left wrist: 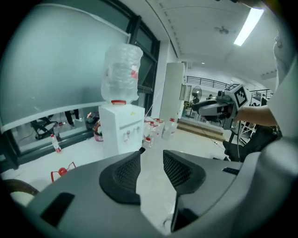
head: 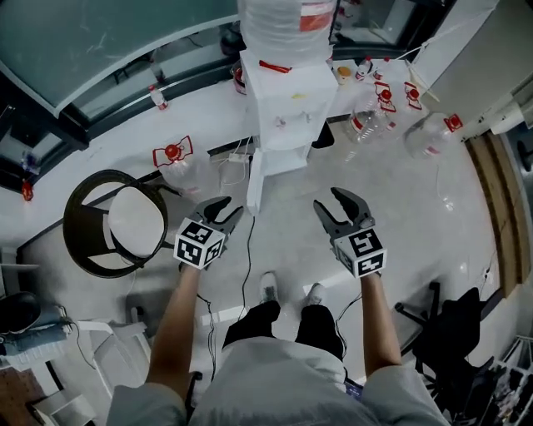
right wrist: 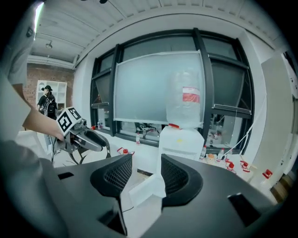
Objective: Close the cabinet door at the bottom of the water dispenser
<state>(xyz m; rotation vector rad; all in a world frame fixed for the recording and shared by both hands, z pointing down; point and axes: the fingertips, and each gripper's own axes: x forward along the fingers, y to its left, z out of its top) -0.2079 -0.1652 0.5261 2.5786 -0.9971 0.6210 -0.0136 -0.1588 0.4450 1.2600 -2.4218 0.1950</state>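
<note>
The white water dispenser (head: 287, 108) stands ahead of me with a large clear bottle (head: 283, 21) on top. Its bottom cabinet door (head: 254, 179) hangs open, swung out toward me at the dispenser's left. My left gripper (head: 226, 212) hovers open just left of the door's edge, nothing between its pads. My right gripper (head: 333, 204) is open too, in front of the dispenser's right side and apart from it. In the right gripper view the open door (right wrist: 145, 185) shows between my empty jaws, below the dispenser (right wrist: 181, 144). The left gripper view shows the dispenser (left wrist: 122, 129) farther off.
A black round frame with a white disc (head: 112, 220) stands on the floor at left. Several empty red-capped bottles (head: 375, 112) lie right of the dispenser. Cables (head: 247, 258) run across the white floor by my feet. A black chair (head: 454, 333) sits at lower right.
</note>
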